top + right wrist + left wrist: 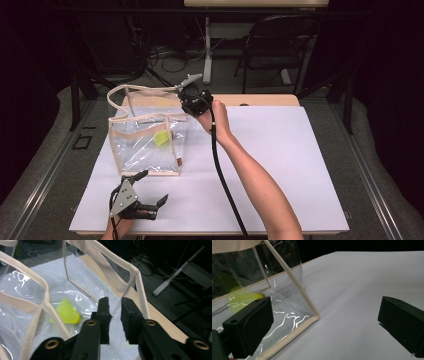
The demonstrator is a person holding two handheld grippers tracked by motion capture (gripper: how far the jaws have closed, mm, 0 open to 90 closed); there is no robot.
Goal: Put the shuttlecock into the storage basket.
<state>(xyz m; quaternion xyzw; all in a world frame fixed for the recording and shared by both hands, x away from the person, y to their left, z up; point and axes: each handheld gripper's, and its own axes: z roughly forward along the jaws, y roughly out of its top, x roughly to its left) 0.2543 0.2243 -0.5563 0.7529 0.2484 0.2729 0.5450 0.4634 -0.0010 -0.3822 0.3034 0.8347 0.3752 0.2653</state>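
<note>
clear bag (pixel 145 142) standing near the left edge of the surface (pixel 280 165), a yellow shuttlecock (pixel 67 313) lying on its bottom. right gripper (pixel 115 305) at the bag's far right top corner, jaws nearly closed about the clear wall just beside the cloth rim; whether actually pinching, cannot tell. left gripper (pixel 147 187) wide open, holding nothing, near the front edge just before the bag; best brought to the near rim and closed on the trim, not the slippery plastic.

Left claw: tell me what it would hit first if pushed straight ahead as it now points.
Probably the clear bag: its beige-trimmed bottom corner lies just ahead, between the open left claw jaws. Past that corner is bare white table. Depth is hard to judge.
</note>
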